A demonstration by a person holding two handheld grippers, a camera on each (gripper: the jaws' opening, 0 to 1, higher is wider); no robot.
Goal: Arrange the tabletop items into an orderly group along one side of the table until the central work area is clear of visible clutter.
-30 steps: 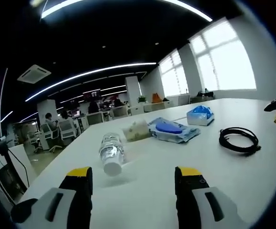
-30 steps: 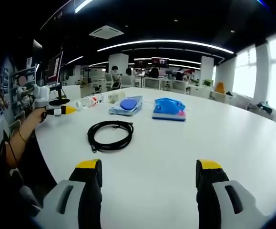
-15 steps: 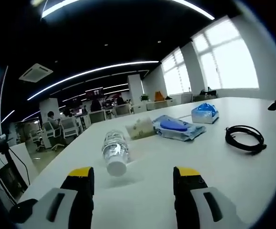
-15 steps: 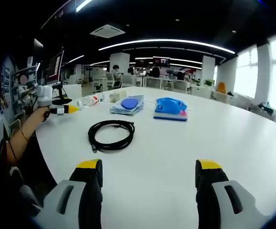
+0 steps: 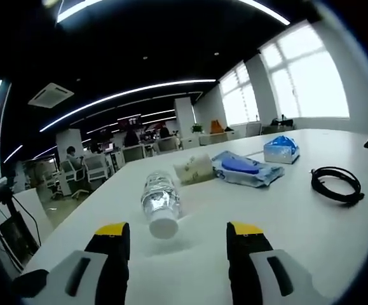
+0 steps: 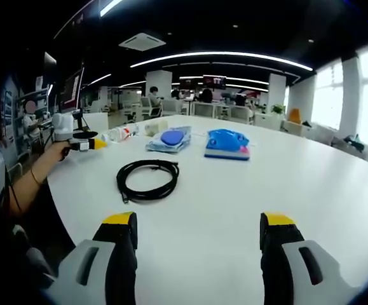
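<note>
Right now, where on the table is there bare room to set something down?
Bare: the table right of the black cable coil, past the blue box. Crowded: the row of bottle, blue pouch and blue box.

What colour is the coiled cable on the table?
Black. The cable shows best in the right gripper view, against the white table.

On the table (image 5: 336, 229), a bottle (image 5: 161, 204) lay on its side nearest the left gripper (image 5: 177, 236), cap end toward it. Behind it to the right sat what seemed a small packet (image 5: 194, 171), then a flat pouch (image 5: 247, 169) and a box (image 5: 281, 149) farther right. A coiled cable (image 5: 336, 185) lay nearer, at the right.
</note>
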